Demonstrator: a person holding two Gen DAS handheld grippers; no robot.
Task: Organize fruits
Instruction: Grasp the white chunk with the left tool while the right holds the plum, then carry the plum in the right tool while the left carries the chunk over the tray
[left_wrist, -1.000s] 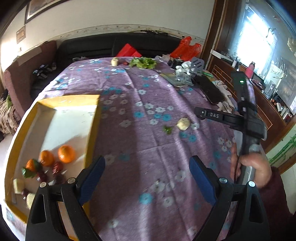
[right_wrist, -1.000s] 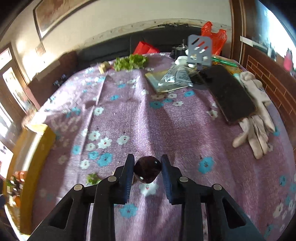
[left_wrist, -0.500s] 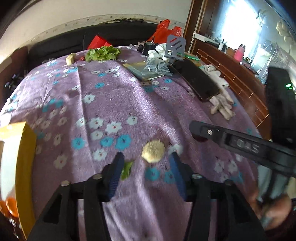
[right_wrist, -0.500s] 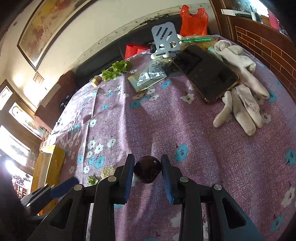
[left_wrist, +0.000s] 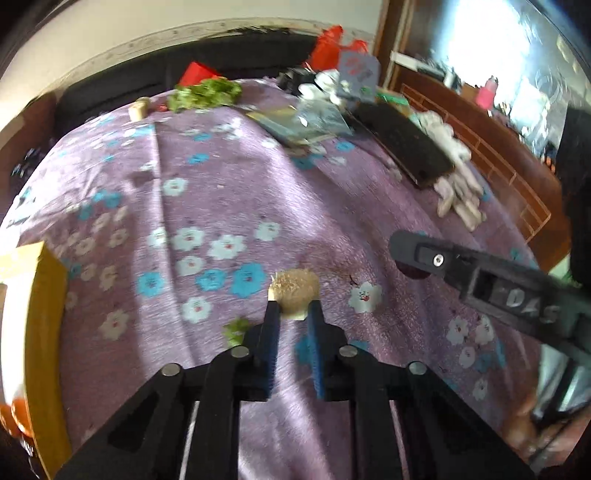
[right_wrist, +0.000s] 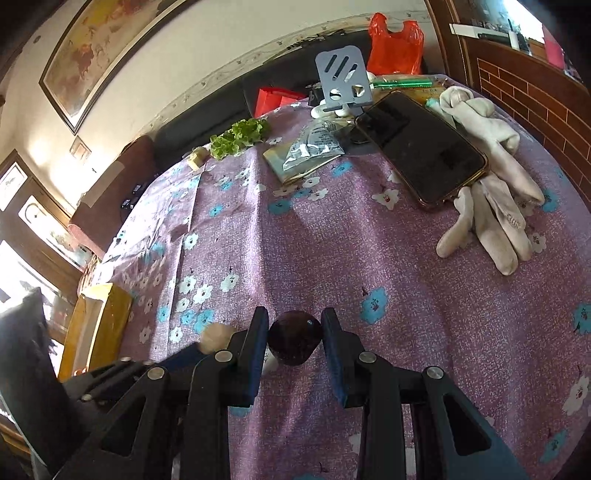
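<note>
A pale, rough-cut fruit piece (left_wrist: 294, 290) lies on the purple flowered cloth (left_wrist: 221, 192). My left gripper (left_wrist: 293, 308) is over it, its jaws closing, and the blue pads press on the piece's near sides. My right gripper (right_wrist: 294, 332) is shut on a dark round fruit (right_wrist: 294, 341) just above the cloth. In the left wrist view that gripper comes in from the right, the dark fruit (left_wrist: 413, 271) under its tip. The yellow tray (left_wrist: 44, 314) stands at the far left with an orange (left_wrist: 14, 417) in it.
A small green leaf (left_wrist: 236, 330) lies left of the pale piece. Farther back are a phone (right_wrist: 421, 147), white gloves (right_wrist: 491, 206), a plastic packet (right_wrist: 306, 151), a grey phone stand (right_wrist: 343, 81), leafy greens (right_wrist: 240, 138) and another pale chunk (right_wrist: 195, 157).
My left gripper swung right from beside the tray to the pale fruit piece, dropped lower and closed its jaws on it. The right gripper kept the dark fruit and rolled slightly.
</note>
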